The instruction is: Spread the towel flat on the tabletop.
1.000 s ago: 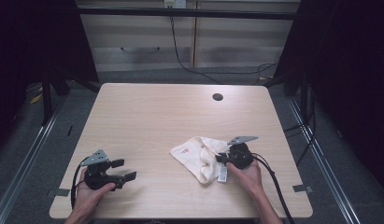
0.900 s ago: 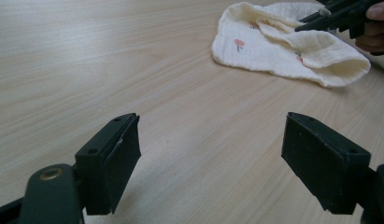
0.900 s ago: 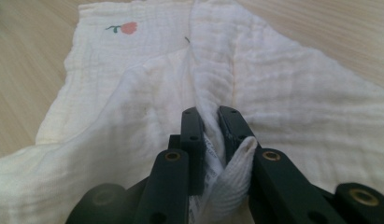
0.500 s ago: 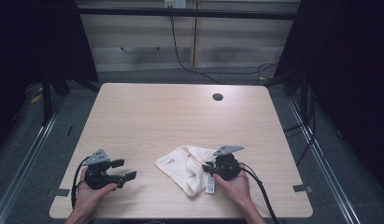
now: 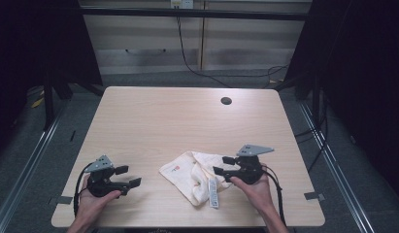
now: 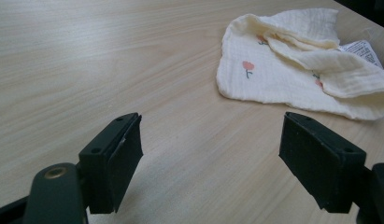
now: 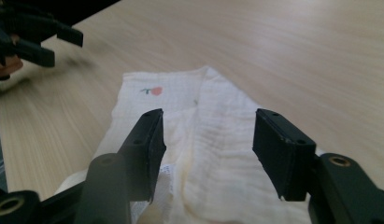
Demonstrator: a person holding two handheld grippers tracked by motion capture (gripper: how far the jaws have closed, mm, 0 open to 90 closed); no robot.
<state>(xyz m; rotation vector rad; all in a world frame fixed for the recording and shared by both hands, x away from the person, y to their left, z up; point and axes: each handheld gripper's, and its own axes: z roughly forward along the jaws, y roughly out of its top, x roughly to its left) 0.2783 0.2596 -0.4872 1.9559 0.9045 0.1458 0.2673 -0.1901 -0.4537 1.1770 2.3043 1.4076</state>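
Observation:
A cream muslin cloth [image 5: 185,172] with small red flower prints lies crumpled on the wooden table [image 5: 187,121], near the front edge. A white care label [image 5: 213,190] sticks out toward the person. My right gripper [image 5: 223,165] is at the cloth's right side, open, its jaws over the fabric. In the right gripper view the jaws [image 7: 208,135] straddle a fold of the cloth [image 7: 180,93] without closing on it. My left gripper [image 5: 129,176] rests at the front left, open and empty. The cloth [image 6: 273,79] lies ahead and to the right of its jaws [image 6: 210,154].
A round cable hole [image 5: 226,101] sits in the table's far right area. The table's front edge runs just under both hands. The left gripper [image 7: 31,37] appears at the top left of the right gripper view.
The cloth has slid left and toward the front edge along with the right gripper. That gripper has since drawn back a little to the right. The left gripper has not moved.

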